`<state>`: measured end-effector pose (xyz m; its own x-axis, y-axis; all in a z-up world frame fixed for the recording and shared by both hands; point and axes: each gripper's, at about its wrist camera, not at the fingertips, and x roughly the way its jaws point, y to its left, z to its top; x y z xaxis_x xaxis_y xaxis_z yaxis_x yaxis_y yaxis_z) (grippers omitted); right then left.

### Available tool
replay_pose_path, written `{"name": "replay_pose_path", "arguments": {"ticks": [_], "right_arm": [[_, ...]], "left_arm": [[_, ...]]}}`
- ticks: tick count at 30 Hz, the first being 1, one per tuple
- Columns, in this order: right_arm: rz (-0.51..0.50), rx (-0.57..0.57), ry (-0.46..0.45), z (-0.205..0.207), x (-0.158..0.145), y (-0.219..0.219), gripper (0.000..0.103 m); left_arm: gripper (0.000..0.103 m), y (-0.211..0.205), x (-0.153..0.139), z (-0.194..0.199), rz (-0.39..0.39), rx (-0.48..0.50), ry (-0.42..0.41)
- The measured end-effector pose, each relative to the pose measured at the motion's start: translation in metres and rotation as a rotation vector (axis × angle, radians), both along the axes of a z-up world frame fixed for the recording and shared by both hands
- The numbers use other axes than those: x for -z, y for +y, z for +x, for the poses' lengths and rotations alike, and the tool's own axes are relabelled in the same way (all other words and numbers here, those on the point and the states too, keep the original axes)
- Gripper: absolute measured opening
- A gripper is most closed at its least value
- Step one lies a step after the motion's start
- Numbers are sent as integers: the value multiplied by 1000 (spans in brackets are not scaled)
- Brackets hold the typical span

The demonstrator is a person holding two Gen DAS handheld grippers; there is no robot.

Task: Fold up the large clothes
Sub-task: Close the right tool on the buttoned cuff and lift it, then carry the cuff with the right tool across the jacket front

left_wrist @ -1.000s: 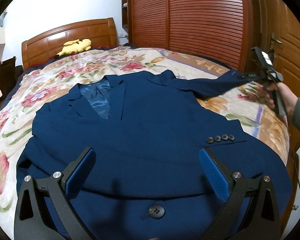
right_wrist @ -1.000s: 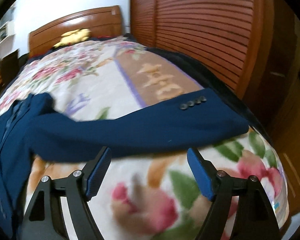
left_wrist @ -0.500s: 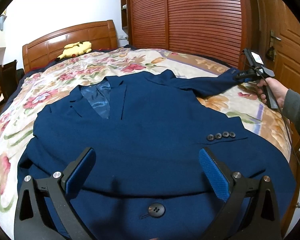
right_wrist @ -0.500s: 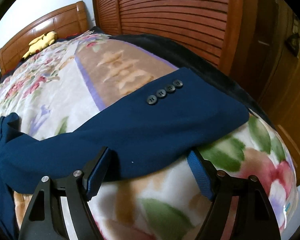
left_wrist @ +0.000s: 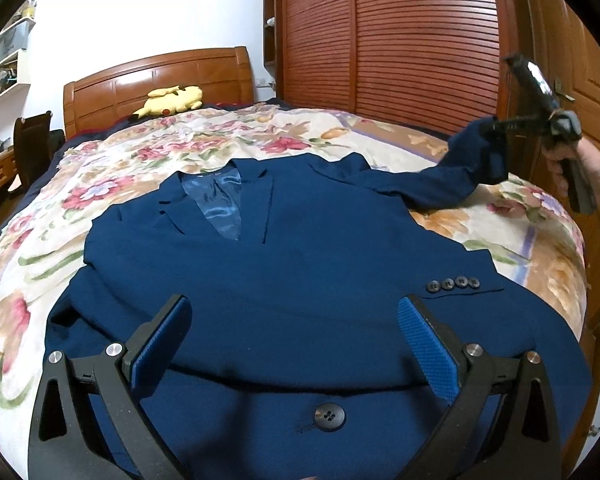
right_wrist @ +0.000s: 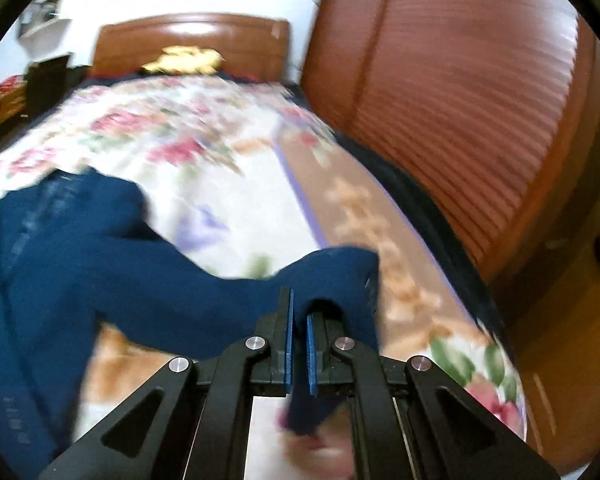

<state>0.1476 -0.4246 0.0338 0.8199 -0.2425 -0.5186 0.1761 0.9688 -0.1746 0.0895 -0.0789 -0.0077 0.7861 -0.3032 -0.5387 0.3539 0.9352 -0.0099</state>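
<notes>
A navy blue blazer (left_wrist: 284, 280) lies face up on the floral bedspread (left_wrist: 112, 176), one sleeve folded across its front with cuff buttons (left_wrist: 452, 283) showing. My left gripper (left_wrist: 296, 344) is open and empty, hovering above the jacket's lower front near a large button (left_wrist: 330, 417). My right gripper (right_wrist: 299, 320) is shut on the cuff of the other sleeve (right_wrist: 332, 280) and holds it lifted off the bed. In the left wrist view the right gripper (left_wrist: 496, 136) holds that raised sleeve (left_wrist: 432, 184) at the far right.
A wooden headboard (left_wrist: 160, 80) with a yellow plush toy (left_wrist: 172, 100) is at the far end. A slatted wooden wardrobe (left_wrist: 396, 40) and a door stand along the bed's right side. A chair (left_wrist: 32, 148) and desk are at the left.
My right gripper has closed on the sleeve cuff and lifted it off the bed, swinging it toward the jacket. The left gripper has stayed open over the jacket's lower front.
</notes>
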Motion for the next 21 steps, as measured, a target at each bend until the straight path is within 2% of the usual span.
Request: {"name": "replay_pose_path", "arguments": {"ticks": [3, 10, 15, 17, 21], "right_arm": [[-26, -78, -42, -20, -20, 37, 5], [-73, -243, -122, -63, -45, 115, 5], [-47, -345, -176, -97, -51, 146, 5], [-21, -384, -182, -104, -49, 150, 5], [-34, -439, -174, -119, -42, 162, 5]], "left_arm": [[103, 4, -1, -5, -9, 2, 0], [103, 13, -7, -19, -17, 8, -21], [103, 24, -9, -24, -28, 27, -16], [103, 29, -10, -27, -26, 25, -20], [103, 39, -11, -33, -15, 17, -23]]}}
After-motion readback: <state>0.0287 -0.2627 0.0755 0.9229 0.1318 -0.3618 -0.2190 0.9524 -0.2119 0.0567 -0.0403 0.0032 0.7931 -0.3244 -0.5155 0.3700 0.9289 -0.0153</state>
